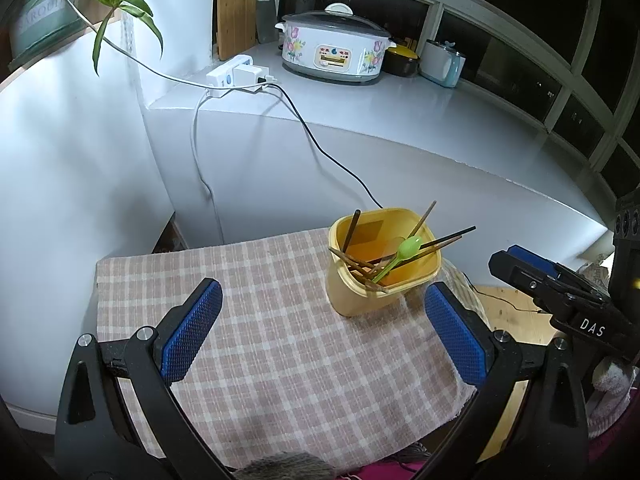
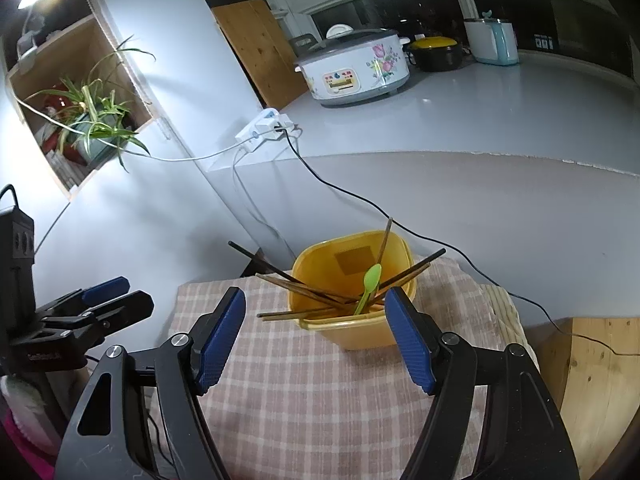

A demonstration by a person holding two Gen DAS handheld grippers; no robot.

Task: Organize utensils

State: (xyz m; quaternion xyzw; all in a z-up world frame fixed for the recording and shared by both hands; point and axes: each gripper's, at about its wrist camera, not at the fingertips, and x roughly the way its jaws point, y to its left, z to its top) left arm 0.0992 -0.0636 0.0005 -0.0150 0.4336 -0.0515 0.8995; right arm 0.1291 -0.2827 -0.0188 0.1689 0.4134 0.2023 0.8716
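One green spoon [image 2: 370, 285] in one yellow tub [image 2: 394, 334]; left tool [image 1: 324, 332], right tool [image 2: 316, 338] open, empty.

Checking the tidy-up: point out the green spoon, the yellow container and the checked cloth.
green spoon [image 2: 373, 275]: right wrist view, on its bowl.
yellow container [image 1: 362, 300]: left wrist view, on its front wall.
checked cloth [image 1: 288, 360]: left wrist view, on a bare middle patch.

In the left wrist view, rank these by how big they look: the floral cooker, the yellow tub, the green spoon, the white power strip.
1. floral cooker, though it stands farther back
2. yellow tub, close behind it
3. white power strip
4. green spoon, similar to the strip, unsure
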